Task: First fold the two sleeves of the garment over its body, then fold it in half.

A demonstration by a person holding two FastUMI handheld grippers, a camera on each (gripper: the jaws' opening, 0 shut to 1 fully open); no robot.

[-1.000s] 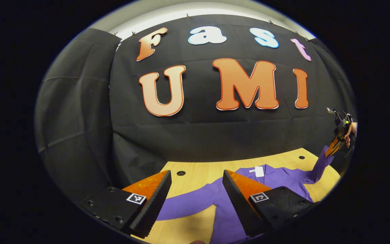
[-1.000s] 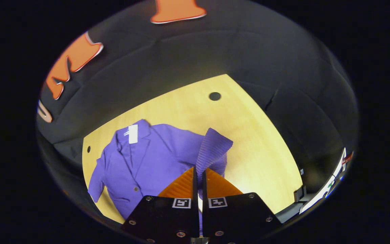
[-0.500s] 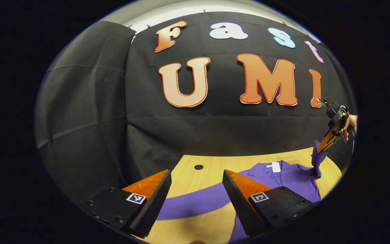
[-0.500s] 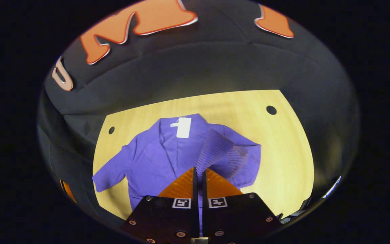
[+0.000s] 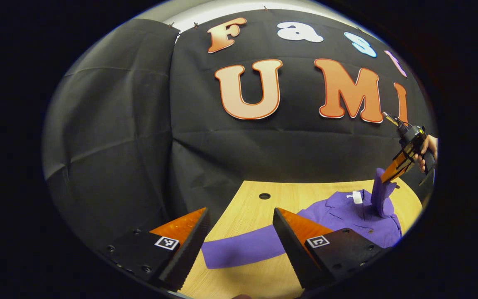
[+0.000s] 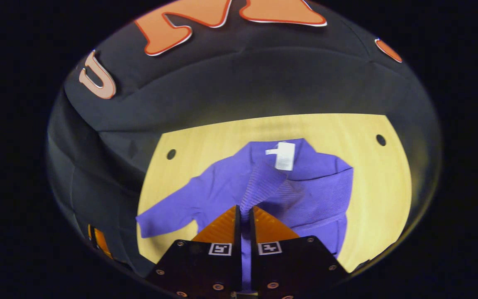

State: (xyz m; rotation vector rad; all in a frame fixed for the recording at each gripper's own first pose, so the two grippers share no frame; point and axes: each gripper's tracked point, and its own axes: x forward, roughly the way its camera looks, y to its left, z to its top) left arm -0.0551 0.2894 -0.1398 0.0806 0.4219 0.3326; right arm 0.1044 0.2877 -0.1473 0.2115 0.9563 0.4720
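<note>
Garment (image 6: 239, 187): purple jacket, flat on wooden table (image 6: 384, 182), collar toward booth wall.
Right gripper (image 6: 244, 214): fingers pressed together on right sleeve (image 6: 264, 182); sleeve lifted over jacket body.
Left gripper (image 5: 239, 236): fingers spread wide, holding nothing, above left sleeve (image 5: 243, 249).
Left sleeve: flat on table, extended outward.

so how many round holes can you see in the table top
2. One hole sits near the far corner beyond the flat sleeve, the other hole near the opposite far corner. The garment may hide more.
</note>
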